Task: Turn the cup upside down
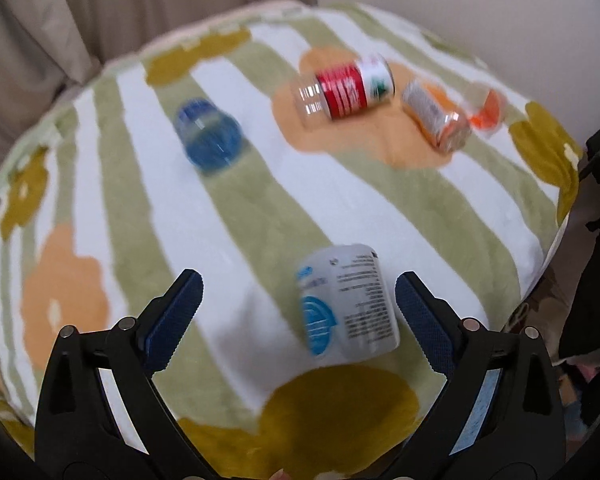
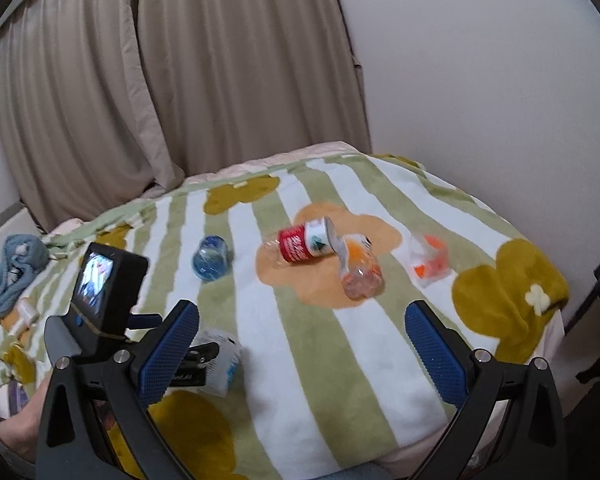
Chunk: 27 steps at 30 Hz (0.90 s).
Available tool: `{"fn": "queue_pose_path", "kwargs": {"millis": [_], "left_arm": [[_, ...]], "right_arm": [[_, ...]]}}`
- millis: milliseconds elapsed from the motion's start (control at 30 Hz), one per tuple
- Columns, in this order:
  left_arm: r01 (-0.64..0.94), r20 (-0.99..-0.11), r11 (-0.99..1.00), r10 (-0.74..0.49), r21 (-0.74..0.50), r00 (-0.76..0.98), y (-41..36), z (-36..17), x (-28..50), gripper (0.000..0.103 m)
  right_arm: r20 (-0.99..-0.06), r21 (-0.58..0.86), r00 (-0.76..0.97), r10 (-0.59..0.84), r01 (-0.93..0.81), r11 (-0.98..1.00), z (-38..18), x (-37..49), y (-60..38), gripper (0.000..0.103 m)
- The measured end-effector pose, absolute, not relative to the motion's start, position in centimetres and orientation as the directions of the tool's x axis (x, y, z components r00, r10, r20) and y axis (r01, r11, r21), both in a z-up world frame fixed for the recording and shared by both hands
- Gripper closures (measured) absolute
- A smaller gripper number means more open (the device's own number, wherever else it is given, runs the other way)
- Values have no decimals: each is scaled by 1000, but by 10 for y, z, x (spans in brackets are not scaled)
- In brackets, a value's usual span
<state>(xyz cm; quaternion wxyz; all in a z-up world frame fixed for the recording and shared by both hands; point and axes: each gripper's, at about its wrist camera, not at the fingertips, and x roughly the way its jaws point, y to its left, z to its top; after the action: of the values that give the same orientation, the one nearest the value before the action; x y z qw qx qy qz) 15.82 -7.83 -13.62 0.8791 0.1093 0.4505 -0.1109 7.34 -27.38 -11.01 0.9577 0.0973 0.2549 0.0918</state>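
I held my left gripper (image 1: 298,300) spread wide around the white-labelled cup (image 1: 346,302), not gripping it, on the striped bed (image 1: 228,208). My right gripper (image 2: 302,328) hung open above.

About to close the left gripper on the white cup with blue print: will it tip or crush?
The white cup with blue print looks thin, empty plastic, so probably light and easily squashed. Standing on the soft striped blanket, it may tip if nudged by one finger.
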Motion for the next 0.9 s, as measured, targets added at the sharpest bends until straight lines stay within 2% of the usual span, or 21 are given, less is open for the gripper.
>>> {"fn": "queue_pose_path", "kwargs": {"millis": [100,200,367,467,567,667,767,900], "left_arm": [[298,-798,951,-116,82,592,-65,-119,149,6],[303,-791,952,-156,38,591,-46,-108,139,6],[302,-760,951,-146,68,633,-25,-105,119,6],[309,-751,948,-153,71,642,-14,-107,108,6],[308,-745,949,-157,69,649,-1,-107,98,6],[312,-736,948,-170,59,655,12,-107,91,6],[310,-733,948,-166,65,660,22,-107,87,6],[312,-732,949,-178,50,658,31,-109,87,6]], "right_arm": [[-498,266,815,295,-180,947,-97,89,-270,0],[-568,309,737,367,-223,925,-94,117,-260,0],[-706,389,541,457,-242,889,-129,170,-227,0],[-798,449,360,484,-181,875,-167,199,-211,0],[-783,593,210,586,-32,804,-209,224,-204,0],[-823,562,124,555,27,827,-236,238,-189,0],[-867,495,83,492,14,869,-247,242,-173,0],[-881,469,66,469,-13,883,-247,242,-158,1]]}}
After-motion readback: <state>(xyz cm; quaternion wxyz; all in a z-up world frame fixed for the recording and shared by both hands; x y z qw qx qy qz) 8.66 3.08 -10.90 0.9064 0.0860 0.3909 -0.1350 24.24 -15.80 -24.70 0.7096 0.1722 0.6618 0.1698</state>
